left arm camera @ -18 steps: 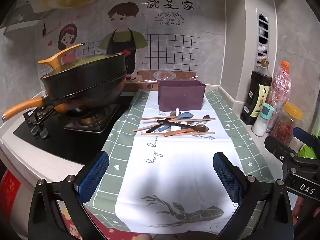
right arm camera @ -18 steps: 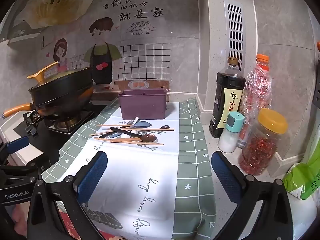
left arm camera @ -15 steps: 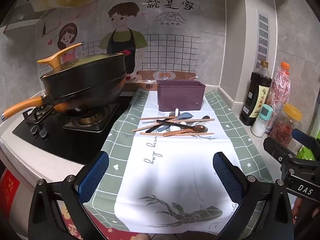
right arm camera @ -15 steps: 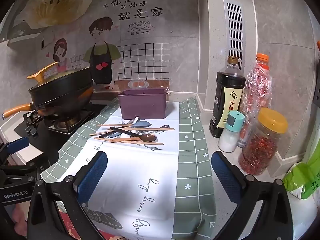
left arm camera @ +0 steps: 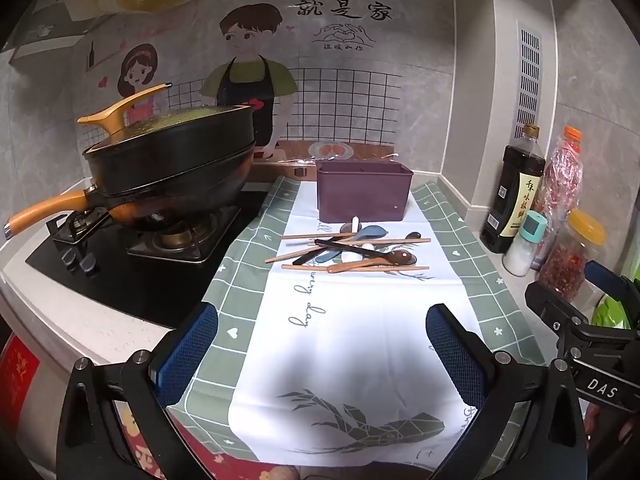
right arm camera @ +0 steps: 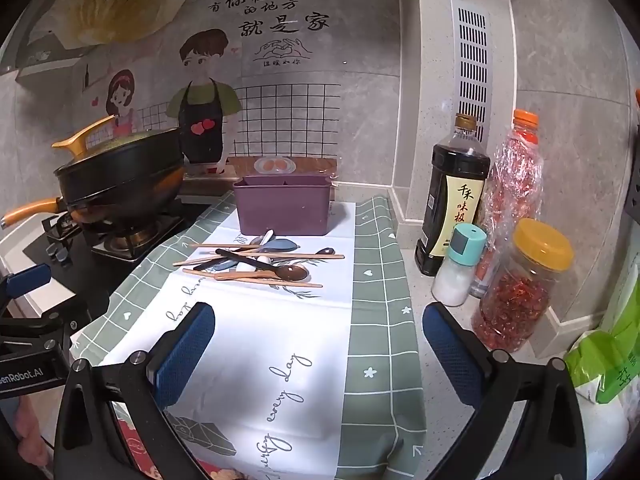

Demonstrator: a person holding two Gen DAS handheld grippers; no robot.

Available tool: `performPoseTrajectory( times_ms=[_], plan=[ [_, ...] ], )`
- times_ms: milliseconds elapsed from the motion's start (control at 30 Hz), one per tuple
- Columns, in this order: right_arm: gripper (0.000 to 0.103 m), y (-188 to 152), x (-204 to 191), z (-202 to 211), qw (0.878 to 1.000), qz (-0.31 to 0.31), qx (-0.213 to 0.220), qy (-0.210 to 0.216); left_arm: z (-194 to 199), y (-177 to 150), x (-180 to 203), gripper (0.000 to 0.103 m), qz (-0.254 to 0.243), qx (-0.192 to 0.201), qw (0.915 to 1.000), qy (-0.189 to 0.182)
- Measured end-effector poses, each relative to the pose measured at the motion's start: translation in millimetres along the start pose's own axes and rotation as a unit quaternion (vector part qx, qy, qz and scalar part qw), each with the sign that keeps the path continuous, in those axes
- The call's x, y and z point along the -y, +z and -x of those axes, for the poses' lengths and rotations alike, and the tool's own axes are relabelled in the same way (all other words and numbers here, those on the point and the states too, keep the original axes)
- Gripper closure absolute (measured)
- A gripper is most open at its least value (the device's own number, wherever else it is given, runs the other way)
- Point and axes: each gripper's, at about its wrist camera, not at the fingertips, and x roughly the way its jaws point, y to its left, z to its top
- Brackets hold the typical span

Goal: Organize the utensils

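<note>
A heap of utensils (left arm camera: 352, 250) (right arm camera: 260, 264) lies on a white and green cloth (left arm camera: 344, 344) (right arm camera: 256, 352): several wooden chopsticks, a brown wooden spoon (left arm camera: 396, 258) (right arm camera: 290, 273), blue, white and black spoons. Just behind the heap stands a purple box (left arm camera: 364, 191) (right arm camera: 284, 205) with a divider inside. My left gripper (left arm camera: 322, 350) hovers open over the near part of the cloth, well short of the heap, with nothing between its blue pads. My right gripper (right arm camera: 318, 350) is open too, empty, over the cloth's right side.
A lidded black wok (left arm camera: 168, 168) (right arm camera: 120, 184) with orange handles sits on the gas hob (left arm camera: 132, 264) at left. A dark sauce bottle (right arm camera: 452, 196), salt shaker (right arm camera: 458, 270), chili jar (right arm camera: 520, 284) and a chili-filled bottle (right arm camera: 516, 176) stand along the right wall. Green bag (right arm camera: 612, 356) at far right.
</note>
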Motion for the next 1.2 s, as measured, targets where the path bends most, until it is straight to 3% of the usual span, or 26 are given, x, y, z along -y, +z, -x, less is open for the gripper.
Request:
performPoseTrajectory(
  times_ms=[1200],
  plan=[
    [0.0, 3, 9, -4, 1.0, -0.027, -0.006, 0.015, -5, 4, 11, 0.0, 0.001, -0.006, 1.0, -0.005]
  ],
)
